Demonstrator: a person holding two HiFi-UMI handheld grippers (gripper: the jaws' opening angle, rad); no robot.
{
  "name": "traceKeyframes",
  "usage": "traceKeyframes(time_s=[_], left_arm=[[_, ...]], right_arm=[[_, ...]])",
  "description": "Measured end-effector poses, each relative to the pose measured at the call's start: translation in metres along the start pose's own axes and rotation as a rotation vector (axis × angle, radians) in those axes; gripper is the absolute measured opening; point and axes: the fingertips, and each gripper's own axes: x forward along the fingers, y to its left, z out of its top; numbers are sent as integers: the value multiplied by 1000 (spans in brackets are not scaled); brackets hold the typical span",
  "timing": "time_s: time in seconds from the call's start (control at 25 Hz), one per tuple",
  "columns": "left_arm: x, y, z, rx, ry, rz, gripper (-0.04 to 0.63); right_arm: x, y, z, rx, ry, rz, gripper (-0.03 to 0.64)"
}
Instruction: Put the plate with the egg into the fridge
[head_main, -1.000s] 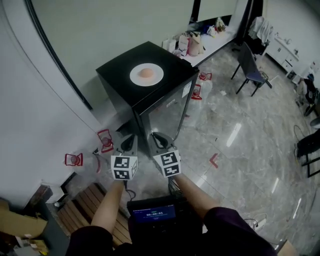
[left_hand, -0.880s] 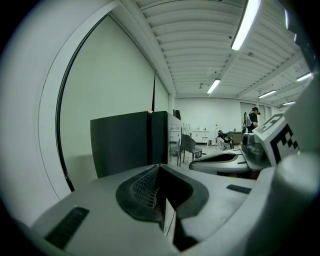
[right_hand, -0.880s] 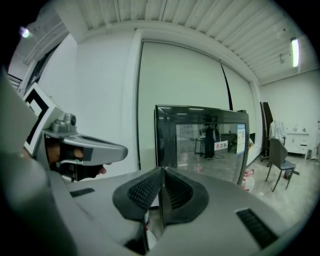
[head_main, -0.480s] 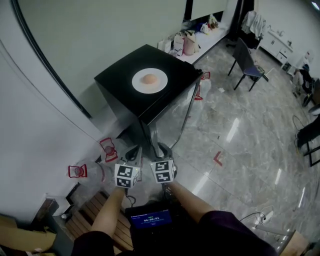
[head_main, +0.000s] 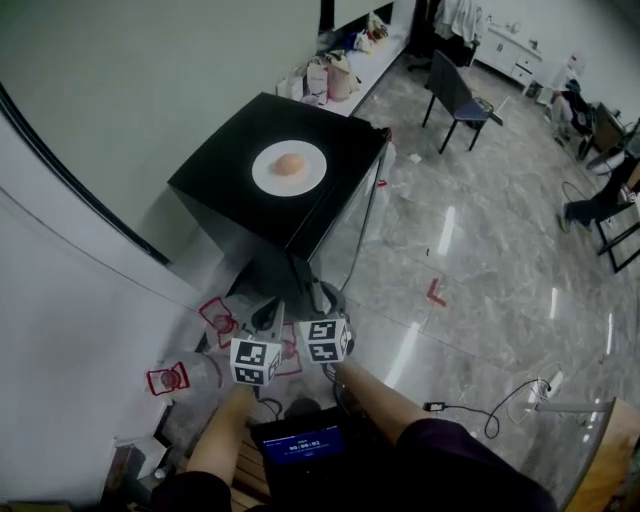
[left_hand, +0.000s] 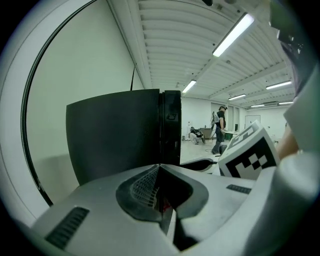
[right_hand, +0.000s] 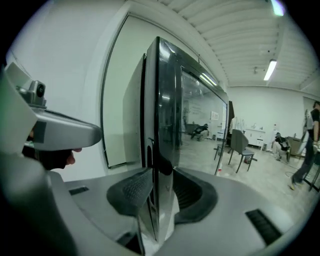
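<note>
- Head view: a white round plate bearing a brownish egg sits on top of the black boxy fridge.
- Left gripper view: the left gripper has its jaws pressed together and empty, and it faces the fridge's dark side.
- Right gripper view: the right gripper has just been opening. Its jaws stand partly apart astride the edge of the mirrored glass door.

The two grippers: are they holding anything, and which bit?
Nothing seems gripped yet. The right gripper, its jaws just opening, has between them the edge of the fridge door. The left gripper is shut and empty.
</note>
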Motion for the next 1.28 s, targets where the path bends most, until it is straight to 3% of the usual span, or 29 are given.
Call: traceKeyframes(time_s=[0.12, 0.36, 1.0, 1.28], left_arm=[[-5, 4, -8, 4, 8, -59, 9], [-5, 12, -15, 11, 12, -124, 9], [10, -12, 2, 62, -17, -212, 9], [10, -23, 5, 72, -17, -211, 9]], right_arm=[[1, 1, -2, 24, -9, -74, 110], [1, 1, -1, -10, -1, -111, 106], [-5, 0, -4, 20, -12, -36, 81], [-17, -6, 0, 42, 4, -37, 75]])
